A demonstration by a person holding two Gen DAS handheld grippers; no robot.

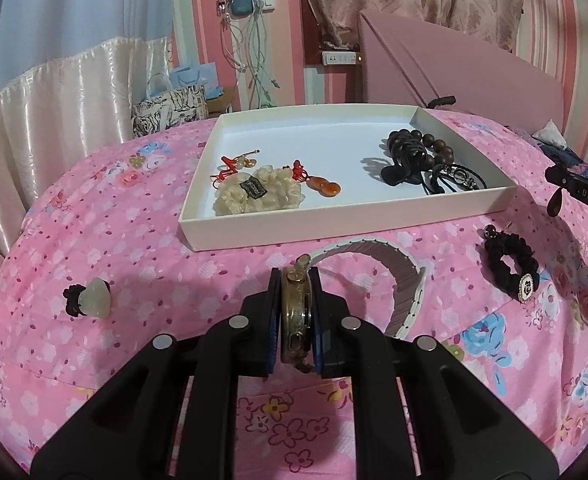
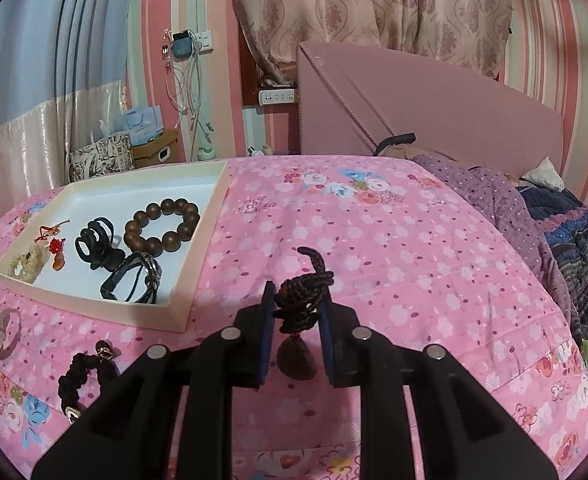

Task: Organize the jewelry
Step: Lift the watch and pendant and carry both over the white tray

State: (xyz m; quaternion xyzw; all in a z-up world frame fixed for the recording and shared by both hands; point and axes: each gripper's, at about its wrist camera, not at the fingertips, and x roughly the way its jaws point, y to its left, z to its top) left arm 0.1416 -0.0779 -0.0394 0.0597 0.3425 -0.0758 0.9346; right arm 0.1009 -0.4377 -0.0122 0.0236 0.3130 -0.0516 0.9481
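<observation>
- A brass-coloured watch case [image 1: 295, 316] is clamped edge-on by the left gripper [image 1: 295, 312]; its face is hidden.
- The white tray [image 1: 345, 216] lies just ahead of that gripper.
- A dark knotted cord [image 2: 299, 300], with what may be a wooden pendant, is pinched by the right gripper [image 2: 295, 312].
- "DAS" is legible on the right gripper.
</observation>
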